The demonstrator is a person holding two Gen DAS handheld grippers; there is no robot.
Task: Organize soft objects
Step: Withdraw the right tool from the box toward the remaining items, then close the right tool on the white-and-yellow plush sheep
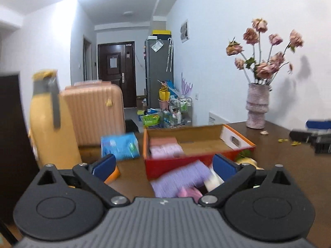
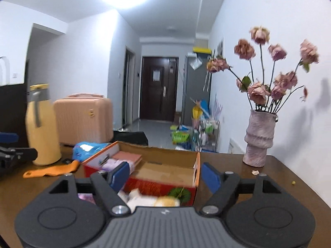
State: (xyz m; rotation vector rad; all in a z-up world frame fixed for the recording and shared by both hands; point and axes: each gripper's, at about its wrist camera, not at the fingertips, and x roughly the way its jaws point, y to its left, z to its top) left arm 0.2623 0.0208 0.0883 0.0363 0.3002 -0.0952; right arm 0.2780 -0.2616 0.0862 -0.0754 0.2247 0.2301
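1. Your left gripper (image 1: 165,165) stands with its jaws spread wide and grips nothing; the blue pads (image 1: 104,164) are clear of every item below them.
2. Your right gripper (image 2: 164,174) is also well open and holds nothing. Its pads (image 2: 119,174) flank the near wall of the cardboard box (image 2: 165,186) without touching it.
3. The box sits on the brown table (image 2: 258,186), open at the top. At its left end lie a pink folded cloth (image 1: 163,141) and a pale lilac one (image 1: 165,150); the rest of its floor is bare cardboard.
4. Only the left wrist view shows the loose pile near the box clearly: a purple towel (image 1: 182,177), a pink piece (image 1: 189,193) under it and a cream item (image 1: 213,180) to its right, all blurred.
5. The right wrist view shows the same pile from the other side as a cream and yellow soft thing (image 2: 153,200); what it is cannot be told.
6. Only the right wrist view shows the whole orange sock (image 2: 51,170) lying flat on the table, left of the box.
7. Both views show a blue packet (image 1: 120,146) at the far left of the box, a yellow flask (image 2: 42,128) left of that, and a vase of dried roses (image 2: 259,138) at the far right.
8. Each view catches the other gripper at its edge.
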